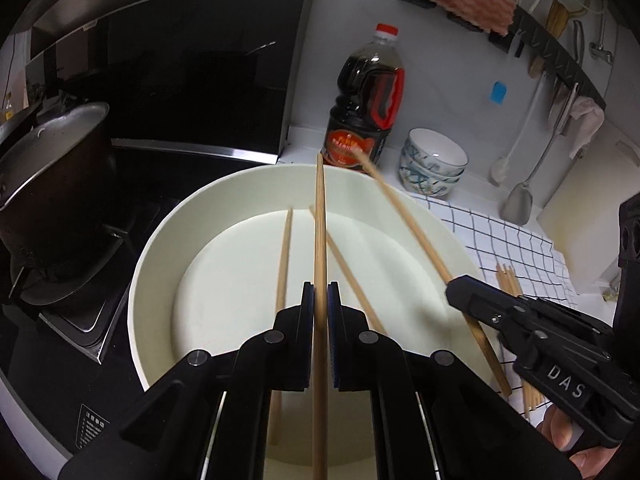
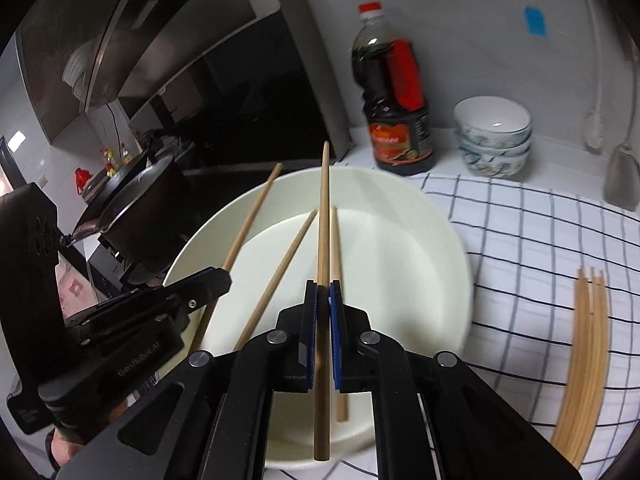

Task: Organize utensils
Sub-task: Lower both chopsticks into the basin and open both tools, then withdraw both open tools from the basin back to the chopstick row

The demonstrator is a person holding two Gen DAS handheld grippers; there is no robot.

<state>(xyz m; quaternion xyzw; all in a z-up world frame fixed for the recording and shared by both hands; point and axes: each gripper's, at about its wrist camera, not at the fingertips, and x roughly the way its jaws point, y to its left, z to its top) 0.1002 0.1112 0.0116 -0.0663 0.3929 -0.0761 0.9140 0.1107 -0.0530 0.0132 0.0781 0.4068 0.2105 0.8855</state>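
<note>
A large white bowl (image 1: 160,248) stands beside the stove, with two wooden chopsticks lying in it (image 1: 285,256) (image 1: 352,280). My left gripper (image 1: 320,286) is shut on one chopstick (image 1: 320,216) that points forward over the bowl. At the right, my right gripper (image 1: 456,286) grips another chopstick (image 1: 404,216) slanting across the bowl's rim. In the right wrist view, the right gripper (image 2: 323,284) is shut on its chopstick (image 2: 323,208) above the bowl (image 2: 420,240). The left gripper (image 2: 222,278) holds its own chopstick (image 2: 252,216). Several more chopsticks (image 2: 588,352) lie on the checked cloth (image 2: 520,240).
A dark soy sauce bottle (image 1: 362,116) and stacked patterned bowls (image 1: 434,164) stand behind the big bowl. A metal pot (image 1: 52,176) sits on the stove at the left. A ladle (image 1: 502,168) and spatula (image 1: 518,200) hang against the wall at the right.
</note>
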